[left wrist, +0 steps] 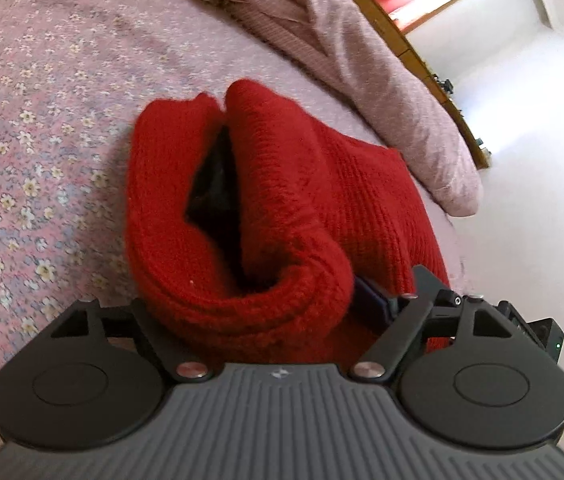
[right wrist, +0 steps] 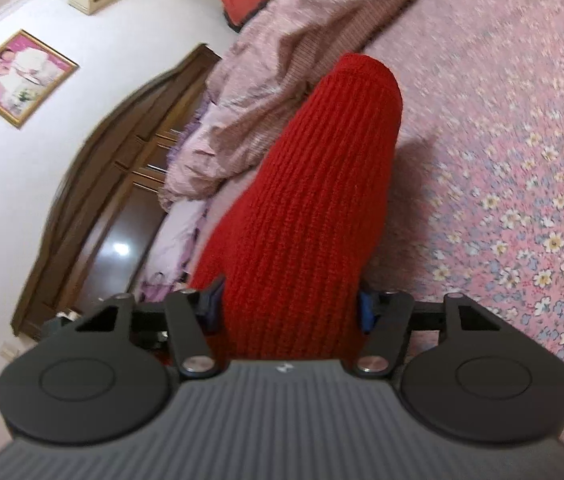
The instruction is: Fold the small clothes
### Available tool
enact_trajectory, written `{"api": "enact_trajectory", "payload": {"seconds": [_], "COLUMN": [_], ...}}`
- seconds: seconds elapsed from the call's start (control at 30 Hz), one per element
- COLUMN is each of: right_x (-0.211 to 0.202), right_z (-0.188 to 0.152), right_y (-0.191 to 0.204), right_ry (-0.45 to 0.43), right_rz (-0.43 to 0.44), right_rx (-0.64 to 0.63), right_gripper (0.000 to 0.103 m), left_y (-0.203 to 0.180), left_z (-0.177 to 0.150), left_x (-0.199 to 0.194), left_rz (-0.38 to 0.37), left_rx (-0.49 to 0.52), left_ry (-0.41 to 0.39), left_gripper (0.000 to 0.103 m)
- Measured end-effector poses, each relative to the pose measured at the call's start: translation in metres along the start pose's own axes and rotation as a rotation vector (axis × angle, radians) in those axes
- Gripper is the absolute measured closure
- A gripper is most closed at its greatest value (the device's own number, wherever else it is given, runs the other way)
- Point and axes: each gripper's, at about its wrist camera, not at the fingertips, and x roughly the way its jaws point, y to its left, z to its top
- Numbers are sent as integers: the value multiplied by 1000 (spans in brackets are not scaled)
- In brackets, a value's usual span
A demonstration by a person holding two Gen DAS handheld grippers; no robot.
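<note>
Gripping red knit (left wrist: 282, 208) | left tongs (left wrist: 265, 312) | right tongs (right wrist: 290, 312) | no legible writing

Bright, soft daylight; the white wall (left wrist: 522, 160) is overexposed. Motion blur smears the bed (right wrist: 522, 80) pattern, and fisheye distortion bends the frame edges.

no text readable — none anywhere
</note>
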Motion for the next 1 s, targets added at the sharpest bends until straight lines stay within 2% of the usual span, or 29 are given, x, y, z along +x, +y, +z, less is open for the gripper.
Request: {"api": "enact_trajectory", "payload": {"seconds": [0.2, 0.47, 0.57, 0.77, 0.93, 1.0], "right_x": [-33, -99, -121, -144, -132, -125], "right_z": [4, -1, -3, -17, -31, -31], "right_y": [6, -3, -7, -28, -38, -42], "right_ry": [-27, -52, -42, 40, 112, 104], "right_rz": [22, -26, -48, -103, -219, -219], "right_rx": [10, 20, 2, -30, -135, -136], "right_gripper": [42, 42, 42, 42, 41, 40], "left_y": [-21, -64, -79, -96, -90, -84], "left_z": [-21, -65, -87, -127, -142, -143], "left_x": [-7, 4, 9, 12, 11, 6], "left_rz": [-63, -120, -119, 4, 122, 143], "left_rx": [-1, 47, 75, 213, 265, 270], "left_ry": [8, 76, 110, 141, 144, 132], "left_gripper": [21, 21, 21, 21, 20, 20]}}
